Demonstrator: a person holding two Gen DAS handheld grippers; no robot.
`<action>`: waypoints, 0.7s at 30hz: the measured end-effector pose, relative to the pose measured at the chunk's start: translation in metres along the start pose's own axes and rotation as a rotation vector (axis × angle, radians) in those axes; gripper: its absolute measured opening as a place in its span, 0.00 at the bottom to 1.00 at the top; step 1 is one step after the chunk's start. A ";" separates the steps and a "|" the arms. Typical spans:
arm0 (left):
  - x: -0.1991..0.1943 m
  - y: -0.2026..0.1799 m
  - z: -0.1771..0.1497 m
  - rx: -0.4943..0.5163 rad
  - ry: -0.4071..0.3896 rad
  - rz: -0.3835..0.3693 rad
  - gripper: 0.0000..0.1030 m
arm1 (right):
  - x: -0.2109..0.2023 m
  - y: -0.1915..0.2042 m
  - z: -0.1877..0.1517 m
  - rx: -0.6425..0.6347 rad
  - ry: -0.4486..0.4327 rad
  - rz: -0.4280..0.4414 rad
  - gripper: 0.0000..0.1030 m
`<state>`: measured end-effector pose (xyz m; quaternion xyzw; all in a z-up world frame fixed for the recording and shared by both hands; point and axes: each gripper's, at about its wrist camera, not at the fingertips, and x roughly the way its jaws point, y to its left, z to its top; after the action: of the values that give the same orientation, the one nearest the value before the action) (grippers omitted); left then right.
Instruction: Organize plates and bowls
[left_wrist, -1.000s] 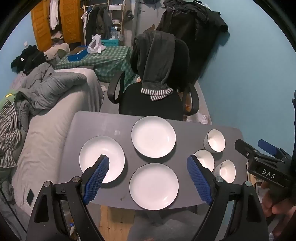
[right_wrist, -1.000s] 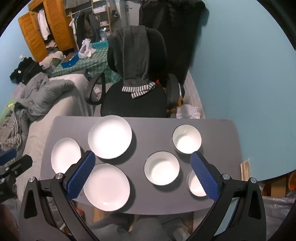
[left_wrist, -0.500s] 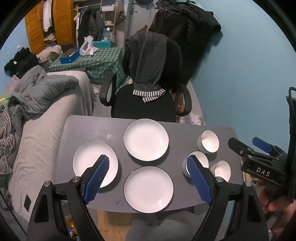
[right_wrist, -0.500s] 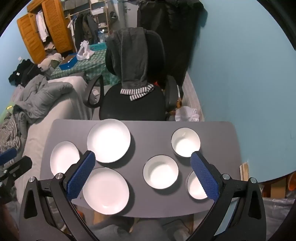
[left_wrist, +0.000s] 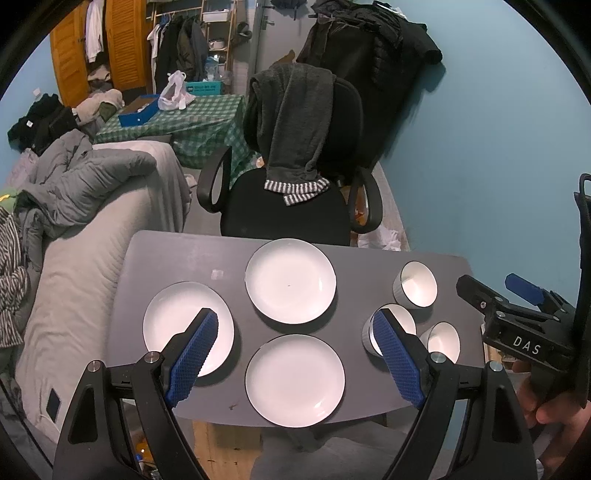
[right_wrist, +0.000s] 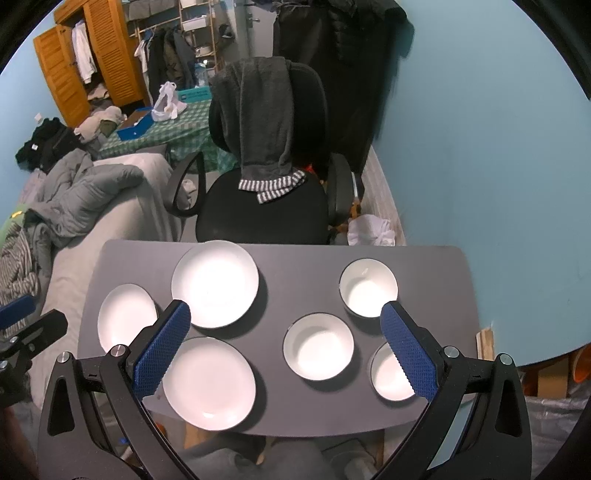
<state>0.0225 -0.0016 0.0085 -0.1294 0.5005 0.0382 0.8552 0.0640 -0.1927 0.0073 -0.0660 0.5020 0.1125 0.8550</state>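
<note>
Both claws, left (left_wrist: 295, 328) and right (right_wrist: 284, 325), gape empty; three plates (right_wrist: 215, 283) left of frame, three bowls (right_wrist: 318, 346) right, nothing stacked yet.

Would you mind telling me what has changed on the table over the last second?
Nothing on the table has moved. The three plates and three bowls lie where they were, none stacked. The left gripper and right gripper still hover open and empty above them; only the left camera's view has shifted slightly.
</note>
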 end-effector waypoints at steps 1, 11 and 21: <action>0.001 -0.001 0.000 -0.001 -0.001 -0.001 0.85 | 0.001 0.000 0.001 -0.001 0.000 0.001 0.98; 0.003 0.001 -0.001 -0.011 0.001 -0.005 0.85 | 0.000 0.001 0.000 -0.001 0.001 -0.001 0.98; 0.002 0.006 -0.006 -0.022 0.004 -0.010 0.85 | 0.004 -0.001 0.010 -0.012 0.004 0.011 0.98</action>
<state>0.0177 0.0029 0.0029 -0.1415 0.5013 0.0393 0.8527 0.0742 -0.1906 0.0087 -0.0684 0.5033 0.1199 0.8530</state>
